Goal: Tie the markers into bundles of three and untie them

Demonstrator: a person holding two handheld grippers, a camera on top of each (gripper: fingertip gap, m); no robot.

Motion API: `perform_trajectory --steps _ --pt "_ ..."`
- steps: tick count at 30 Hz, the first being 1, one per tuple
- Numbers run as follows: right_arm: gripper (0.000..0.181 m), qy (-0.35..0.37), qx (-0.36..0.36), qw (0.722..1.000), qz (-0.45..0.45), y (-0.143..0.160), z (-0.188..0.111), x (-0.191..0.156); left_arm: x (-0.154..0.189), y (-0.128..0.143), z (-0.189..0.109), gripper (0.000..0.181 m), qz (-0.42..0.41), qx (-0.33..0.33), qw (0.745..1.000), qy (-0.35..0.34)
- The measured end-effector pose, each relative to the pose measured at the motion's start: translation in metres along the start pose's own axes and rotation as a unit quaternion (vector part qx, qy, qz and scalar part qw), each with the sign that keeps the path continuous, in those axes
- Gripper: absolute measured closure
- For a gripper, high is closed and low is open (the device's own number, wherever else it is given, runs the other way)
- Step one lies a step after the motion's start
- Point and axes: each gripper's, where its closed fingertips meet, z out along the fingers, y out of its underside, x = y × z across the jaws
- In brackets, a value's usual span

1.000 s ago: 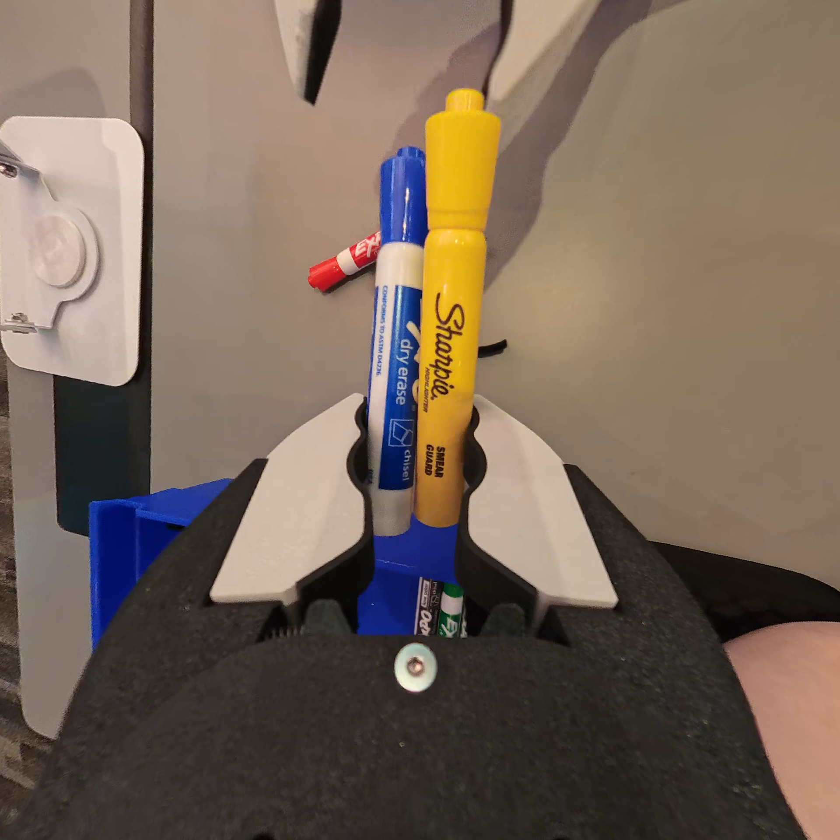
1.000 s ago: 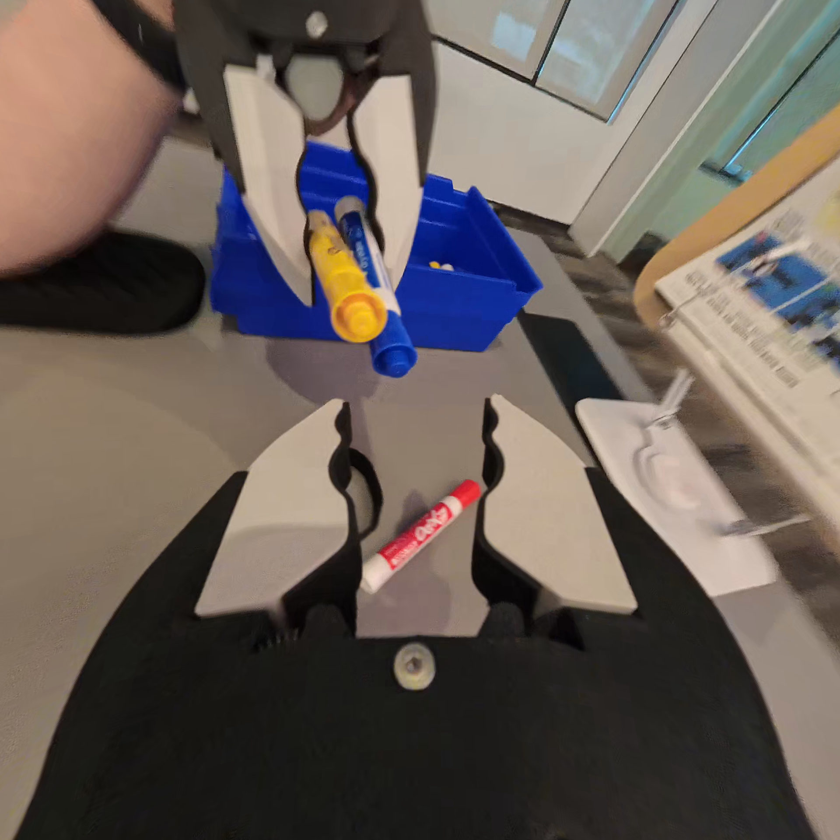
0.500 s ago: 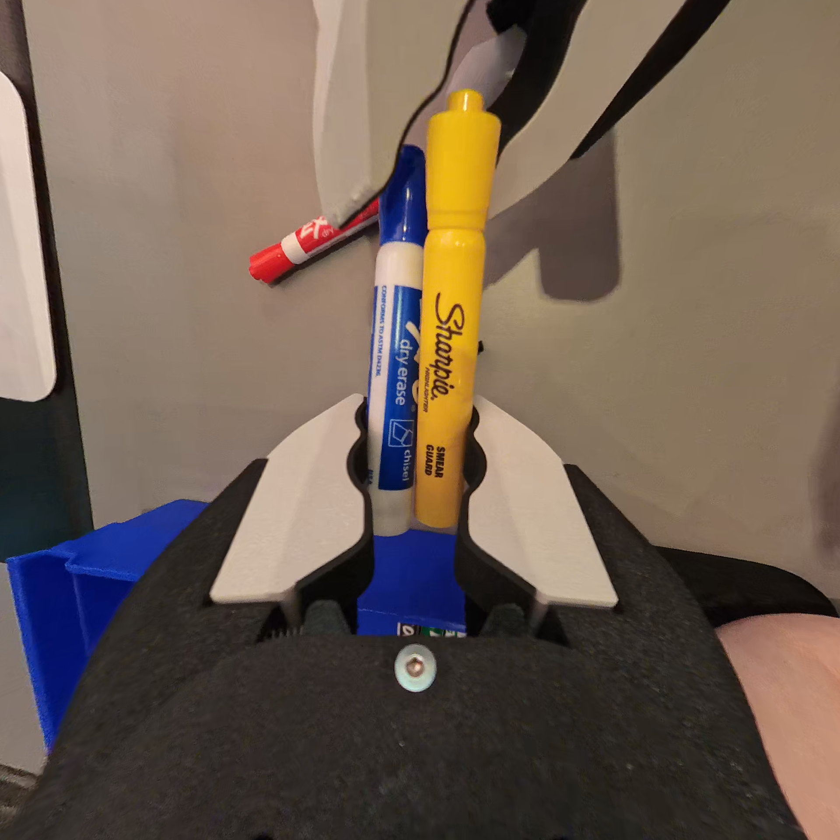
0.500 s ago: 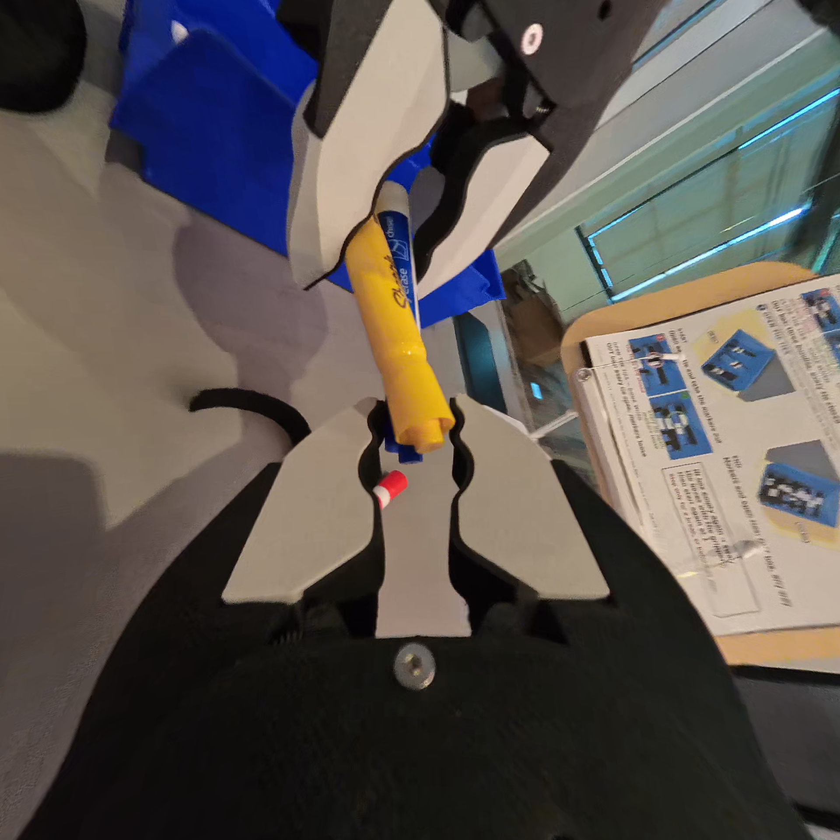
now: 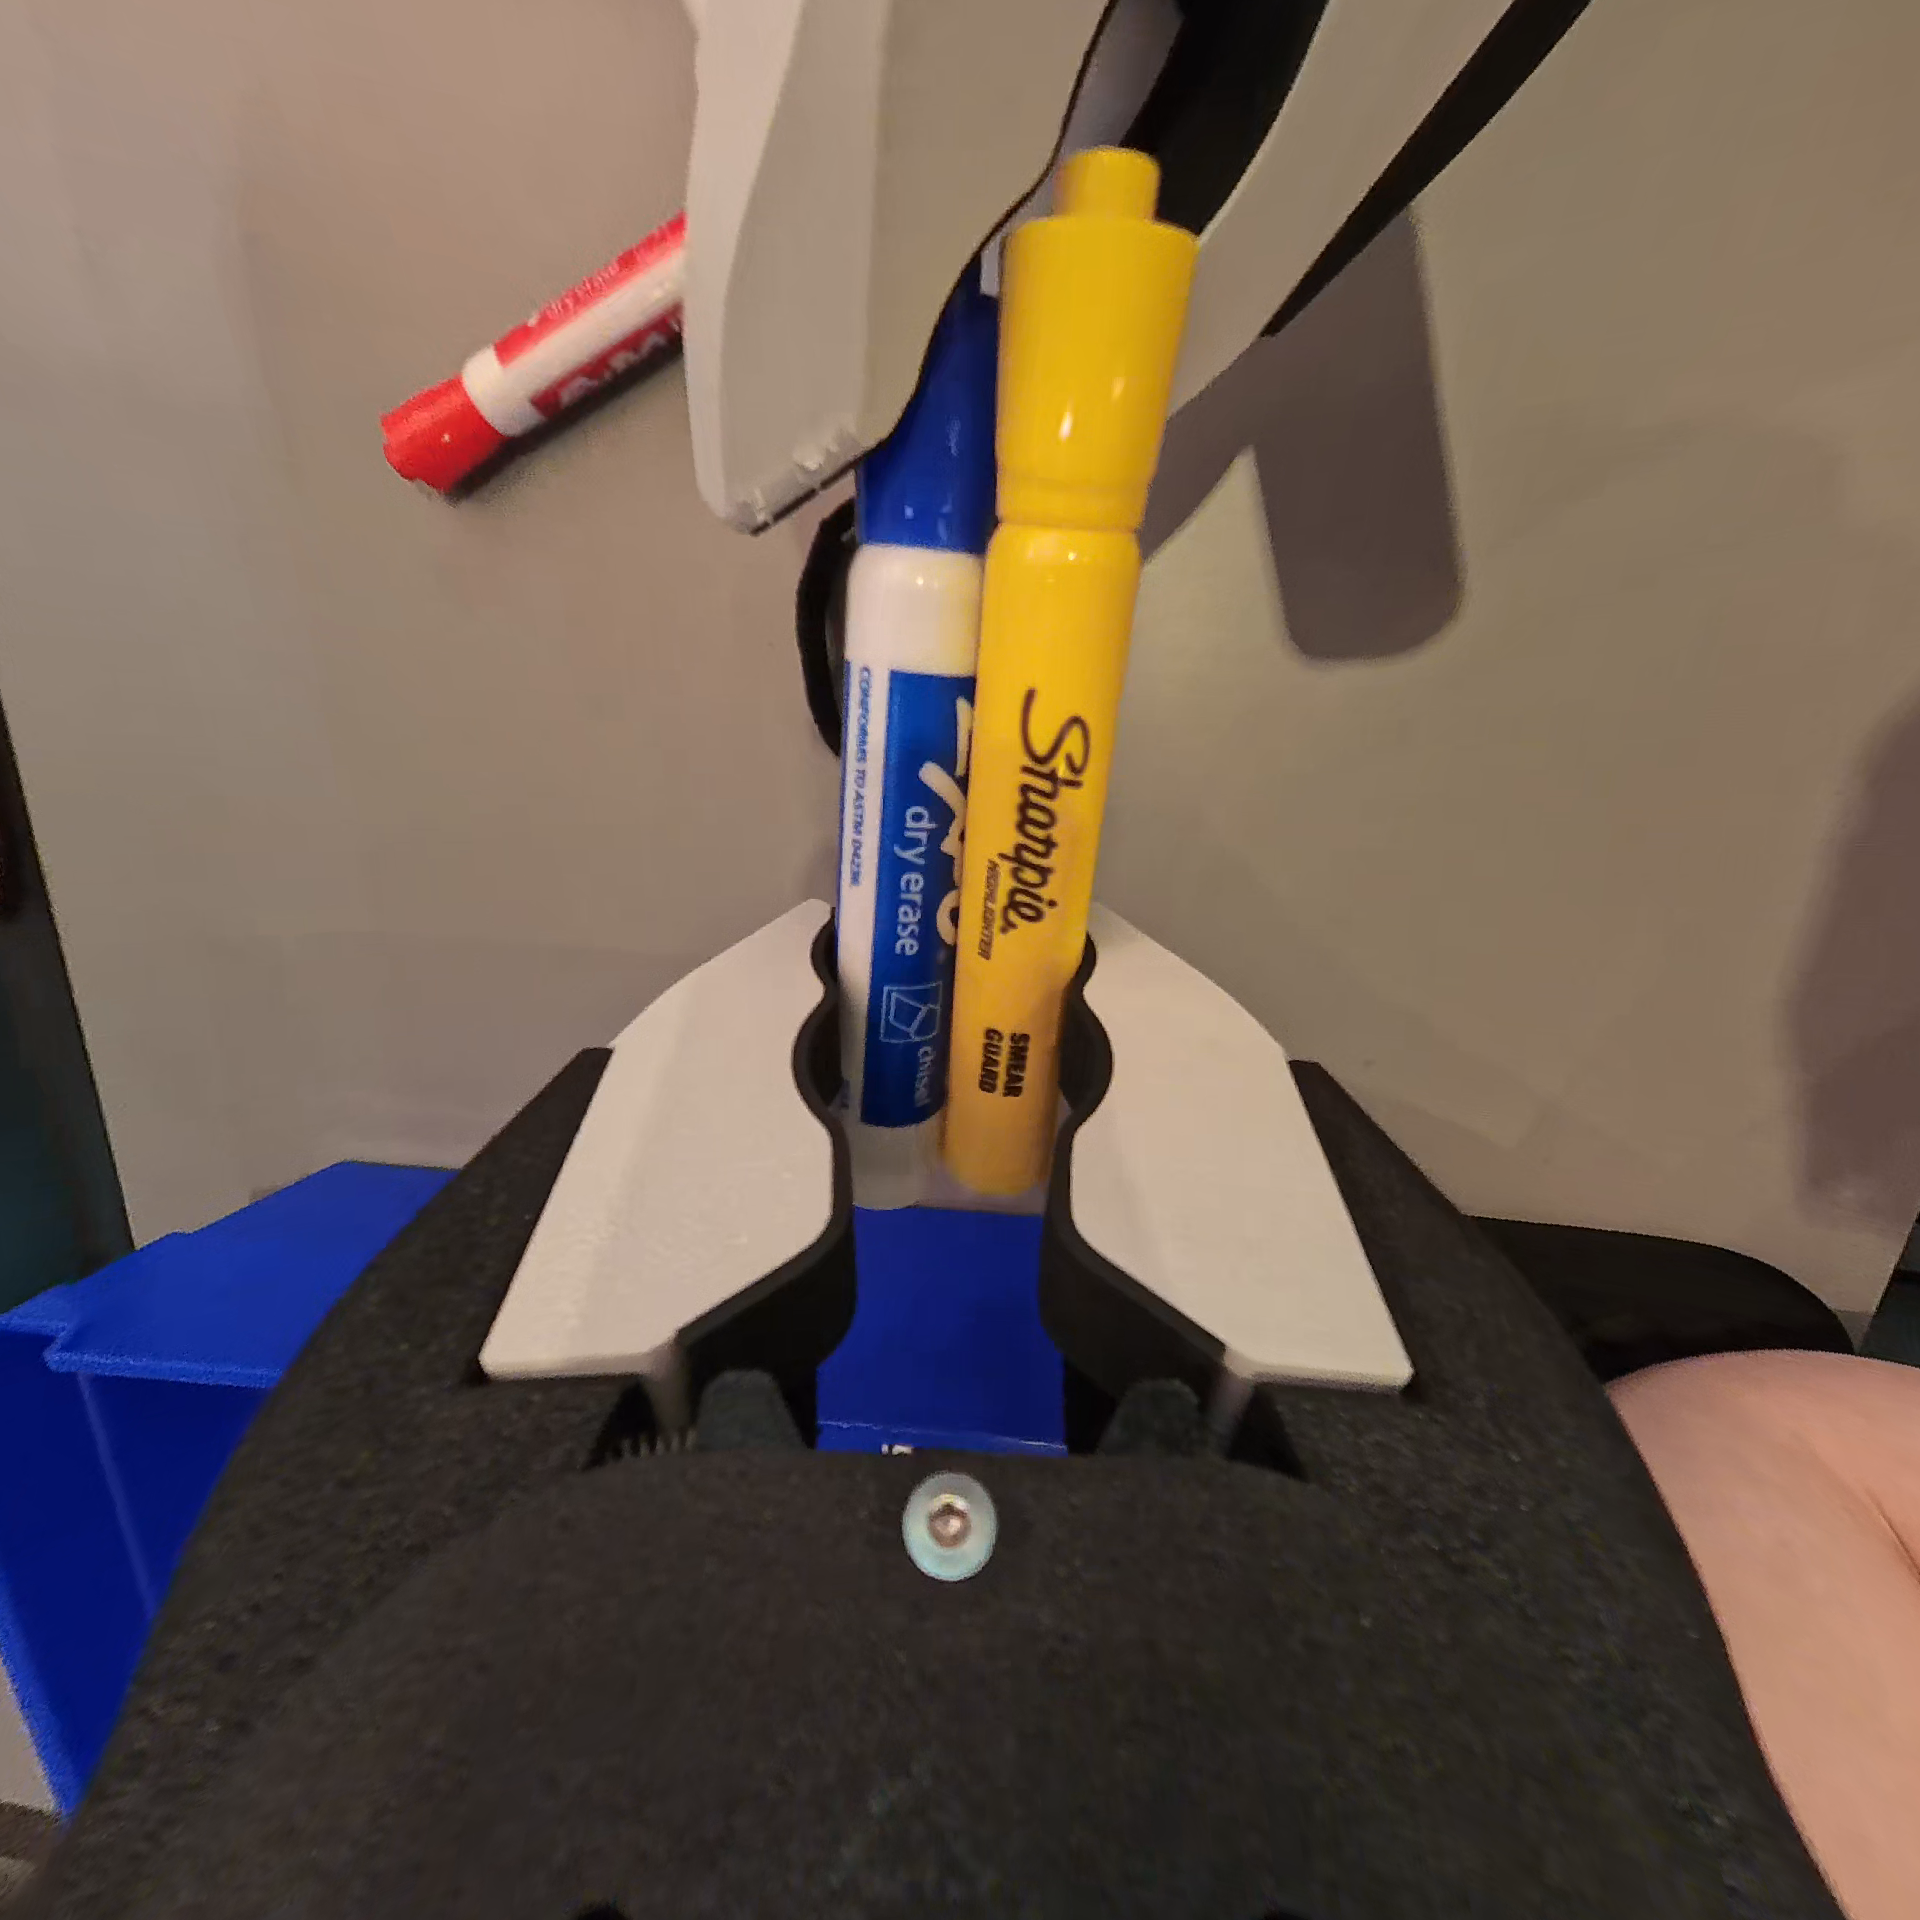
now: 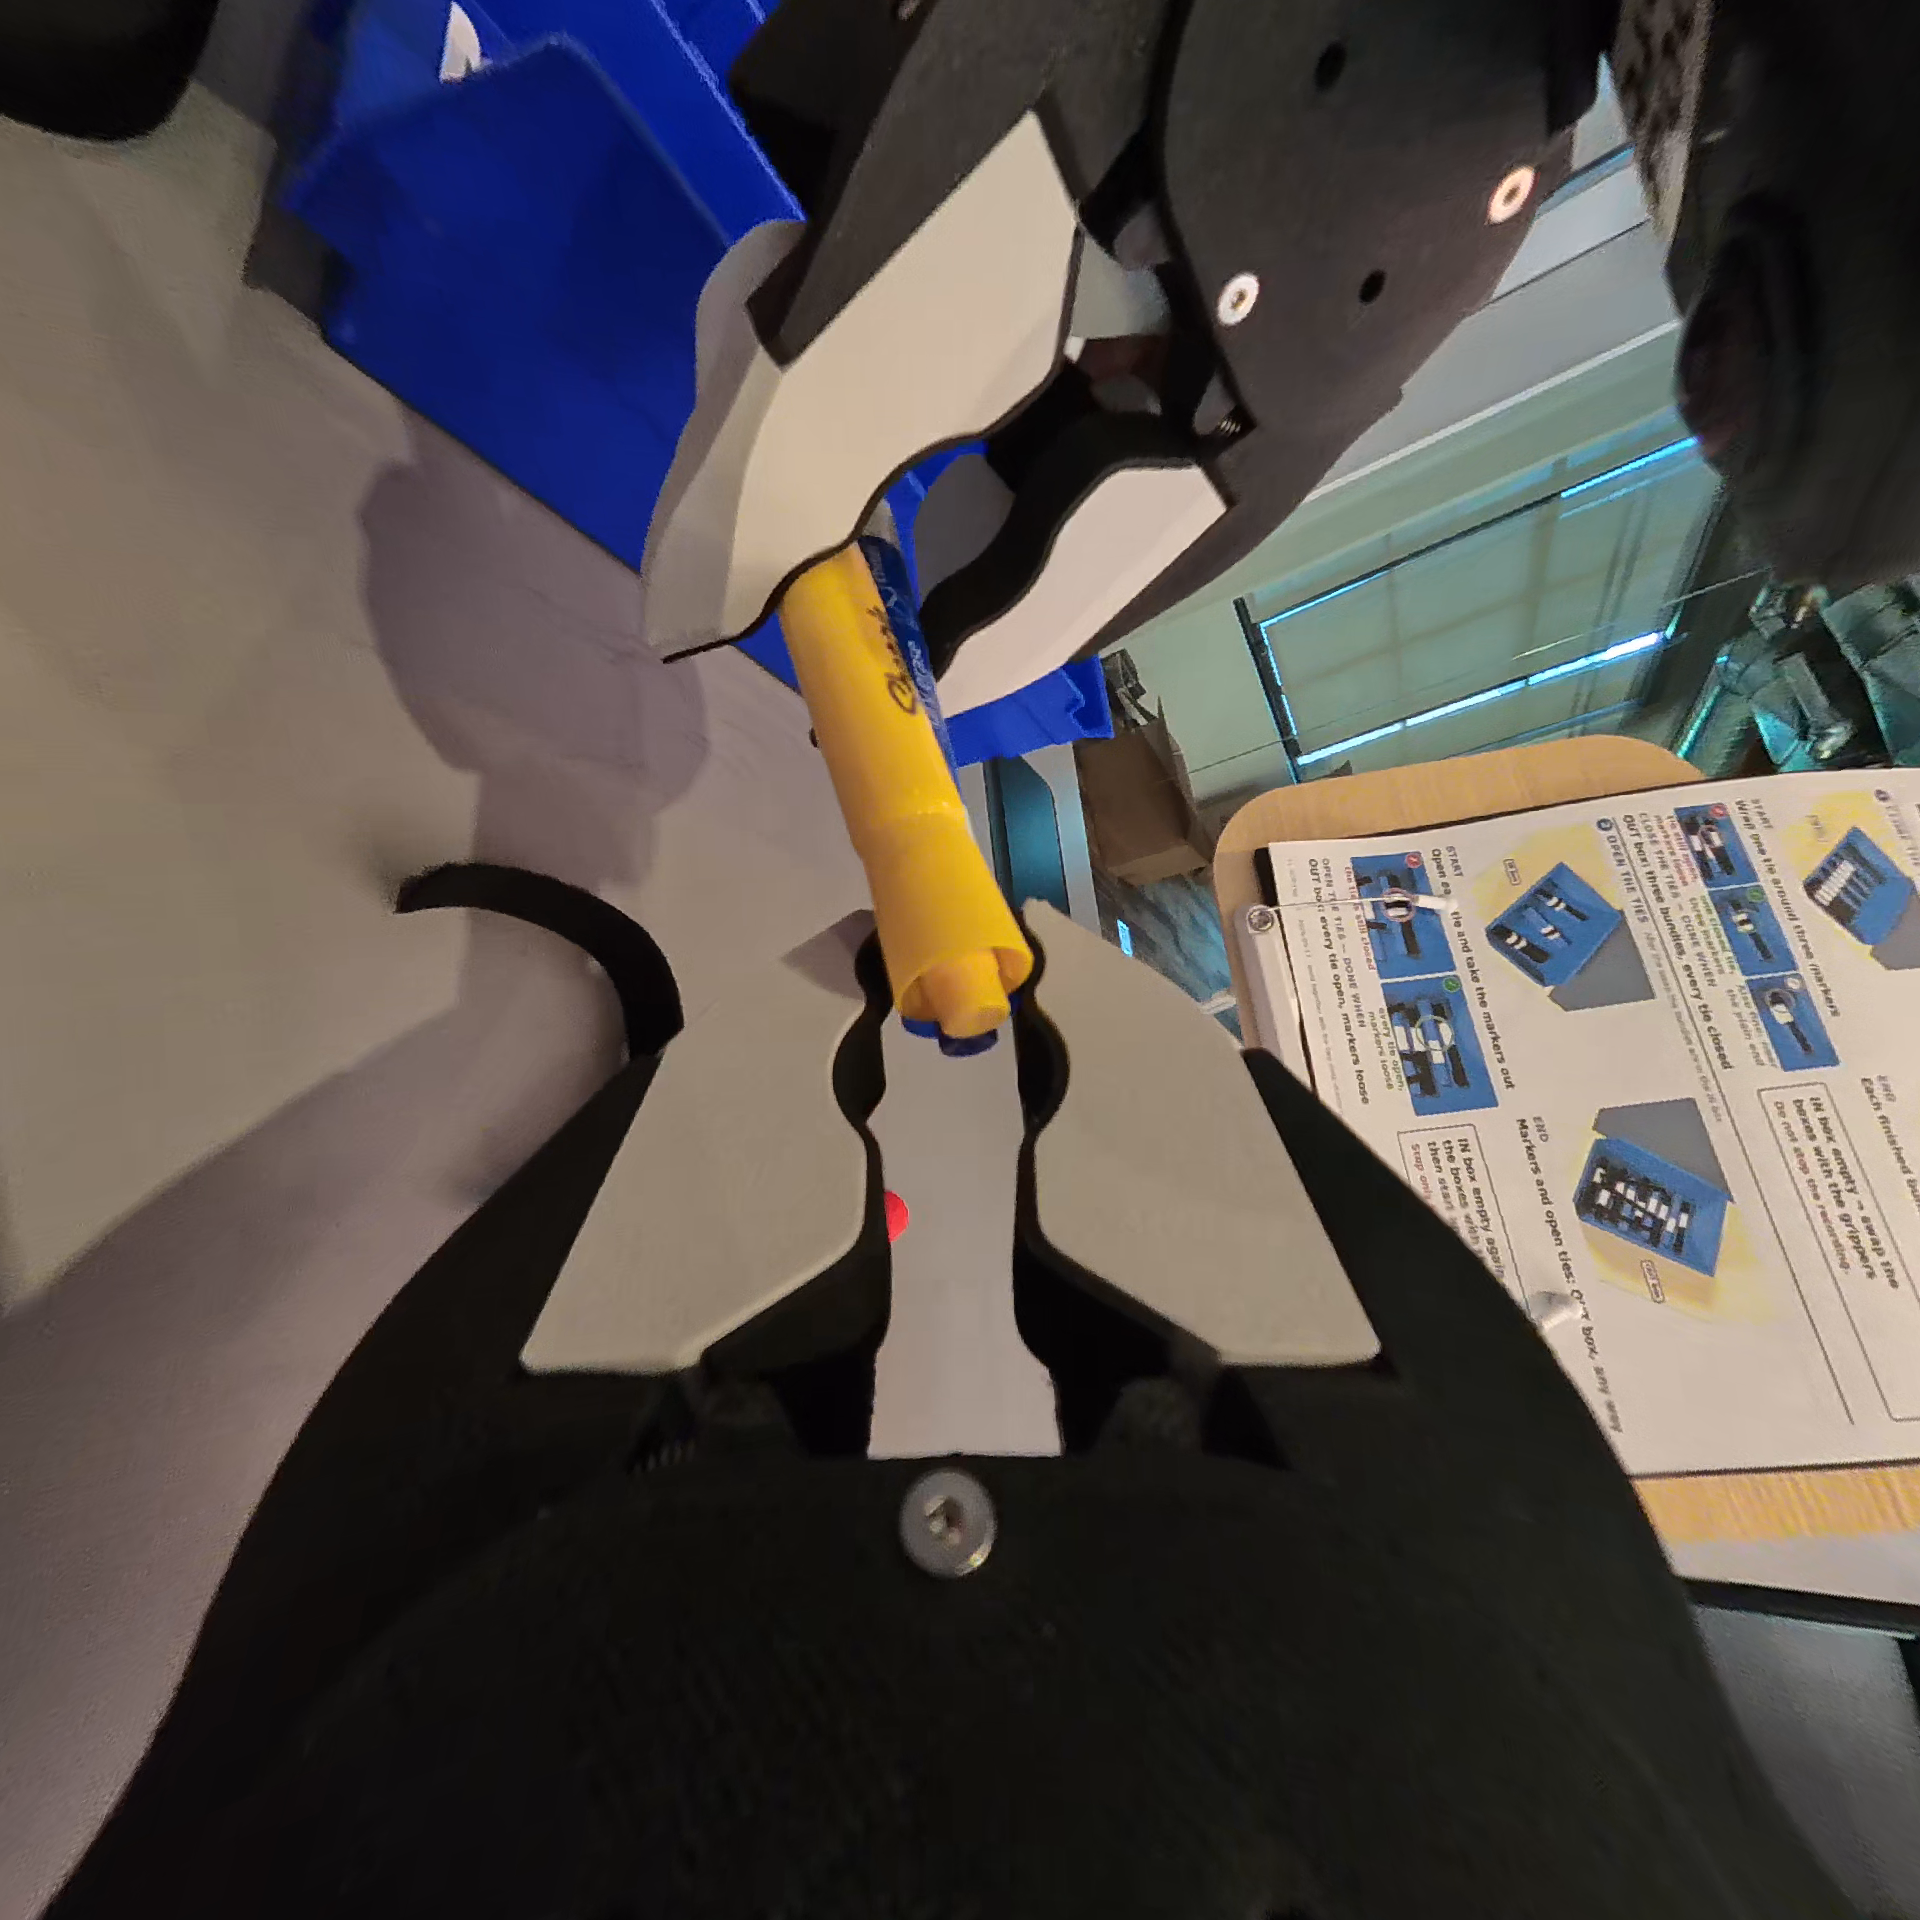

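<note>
My left gripper [image 5: 951,935] is shut on a blue dry-erase marker [image 5: 904,810] and a yellow highlighter [image 5: 1060,675], held side by side with their caps pointing away. My right gripper [image 6: 951,935] has closed onto their cap ends; the yellow highlighter [image 6: 914,831] lies over the blue marker [image 6: 961,1042] between its fingertips. Its fingers [image 5: 790,260] cover the blue cap in the left wrist view. A red marker [image 5: 540,353] lies loose on the grey table. A black tie [image 6: 582,935] lies curled on the table beside the right gripper; it also shows behind the blue marker [image 5: 816,644].
A blue bin [image 6: 540,260] stands on the grey table behind the left gripper [image 6: 862,623]; it also shows under my left gripper [image 5: 156,1403]. A printed instruction sheet [image 6: 1610,1039] lies on a wooden board at the right. A person's arm [image 5: 1766,1558] is at the lower right. One gripper's finger ends stand about 6 cm off the other's. It is some 9 cm from my left tips to the black tie [image 6: 582,935].
My right gripper has moved up to the two held markers and narrowed its jaws around their caps. The left gripper has kept its hold and swung slightly toward the red marker.
</note>
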Motion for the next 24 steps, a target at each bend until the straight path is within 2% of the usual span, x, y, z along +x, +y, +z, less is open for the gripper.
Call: perform_trajectory --steps 11,15,20,24 --pt "0.160 -0.037 0.013 0.999 0.024 -0.003 0.001 -0.009 0.005 0.004 0.007 0.143 0.010 -0.027 1.000 0.012" --pt "0.158 -0.034 0.030 0.997 0.058 -0.006 0.001 -0.004 0.007 0.002 0.004 0.143 0.006 -0.013 1.000 0.022" --pt "0.145 -0.030 0.053 0.992 0.112 -0.010 -0.002 0.007 0.010 -0.006 -0.008 0.143 0.021 0.028 0.999 0.019" --pt "0.142 -0.031 0.058 0.987 0.144 -0.008 -0.002 0.011 0.008 -0.005 -0.016 0.143 0.020 0.039 0.999 0.010"
